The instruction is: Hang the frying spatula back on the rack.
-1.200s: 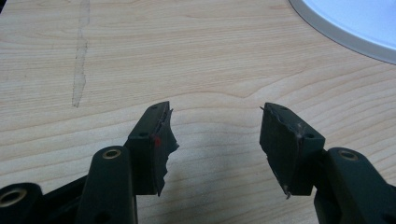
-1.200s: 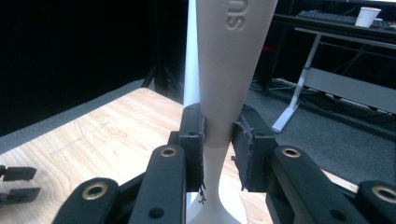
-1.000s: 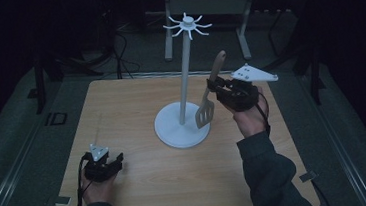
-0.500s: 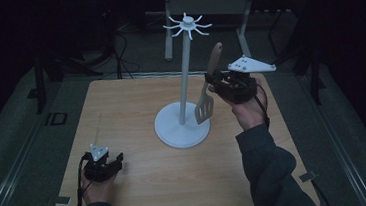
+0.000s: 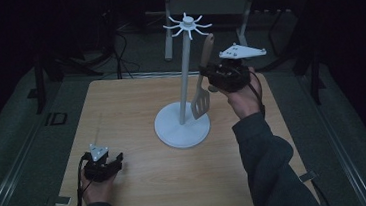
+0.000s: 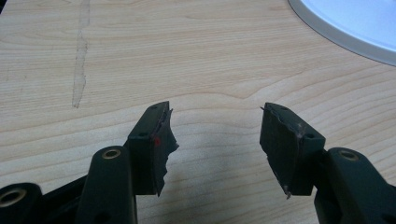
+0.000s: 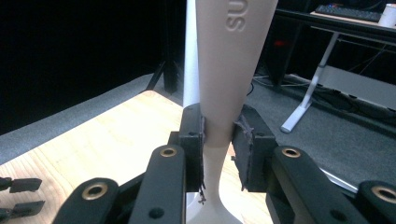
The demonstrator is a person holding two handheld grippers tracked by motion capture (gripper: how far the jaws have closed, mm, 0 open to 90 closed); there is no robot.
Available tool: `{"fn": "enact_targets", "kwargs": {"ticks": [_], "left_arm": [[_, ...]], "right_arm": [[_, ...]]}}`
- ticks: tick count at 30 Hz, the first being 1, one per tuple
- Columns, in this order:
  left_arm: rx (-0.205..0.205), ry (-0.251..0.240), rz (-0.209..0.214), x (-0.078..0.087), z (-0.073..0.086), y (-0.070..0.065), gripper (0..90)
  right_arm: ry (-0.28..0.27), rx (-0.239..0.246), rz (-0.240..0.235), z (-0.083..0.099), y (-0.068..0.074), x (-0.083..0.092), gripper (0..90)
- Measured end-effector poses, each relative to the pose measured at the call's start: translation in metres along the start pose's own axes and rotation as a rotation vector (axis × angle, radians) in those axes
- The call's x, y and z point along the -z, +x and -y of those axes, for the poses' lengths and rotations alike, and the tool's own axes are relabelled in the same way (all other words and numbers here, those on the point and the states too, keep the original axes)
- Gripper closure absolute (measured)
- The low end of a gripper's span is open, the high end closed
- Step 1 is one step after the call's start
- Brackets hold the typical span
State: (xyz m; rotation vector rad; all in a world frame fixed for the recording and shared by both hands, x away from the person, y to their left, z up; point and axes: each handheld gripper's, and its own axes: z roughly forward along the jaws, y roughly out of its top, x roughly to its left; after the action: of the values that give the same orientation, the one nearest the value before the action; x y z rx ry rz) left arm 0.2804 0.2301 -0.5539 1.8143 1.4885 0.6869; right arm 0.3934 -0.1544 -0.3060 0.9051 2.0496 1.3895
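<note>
A beige slotted spatula (image 5: 203,88) hangs upright in the air beside the pole of a white utensil stand (image 5: 183,88), its blade down over the round base. My right gripper (image 5: 208,75) is shut on its handle (image 7: 219,93), which rises between the pads in the right gripper view. The stand's top (image 5: 187,25) carries several radial hooks, above and left of the handle's tip. My left gripper (image 5: 111,165) rests low at the table's front left, open, with bare wood between its fingers (image 6: 154,140). An edge of the stand's base (image 6: 345,23) shows at the upper right of the left gripper view.
The wooden table (image 5: 131,107) stands on grey flooring in a dark room. Desk legs (image 7: 308,102) and cables lie beyond the far edge. A pale streak (image 6: 80,56) marks the wood ahead of my left gripper.
My right gripper has lifted the spatula a little and carried it slightly away from me, staying beside the pole. The left hand has not moved.
</note>
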Motion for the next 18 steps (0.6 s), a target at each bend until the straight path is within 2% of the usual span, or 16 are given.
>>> {"fn": "enact_targets", "kwargs": {"ticks": [4,10,18], "left_arm": [[0.001,-0.001,0.0,0.0,0.0,0.0,43.7],[0.002,-0.001,0.0,0.0,0.0,0.0,43.7],[0.004,-0.002,0.0,0.0,0.0,0.001,43.7]], "right_arm": [[0.007,-0.006,-0.009,-0.003,-0.003,-0.003,74.4],[0.036,0.018,-0.032,-0.008,-0.006,-0.006,74.5],[0.059,0.022,-0.054,-0.015,-0.009,-0.012,74.4]]}}
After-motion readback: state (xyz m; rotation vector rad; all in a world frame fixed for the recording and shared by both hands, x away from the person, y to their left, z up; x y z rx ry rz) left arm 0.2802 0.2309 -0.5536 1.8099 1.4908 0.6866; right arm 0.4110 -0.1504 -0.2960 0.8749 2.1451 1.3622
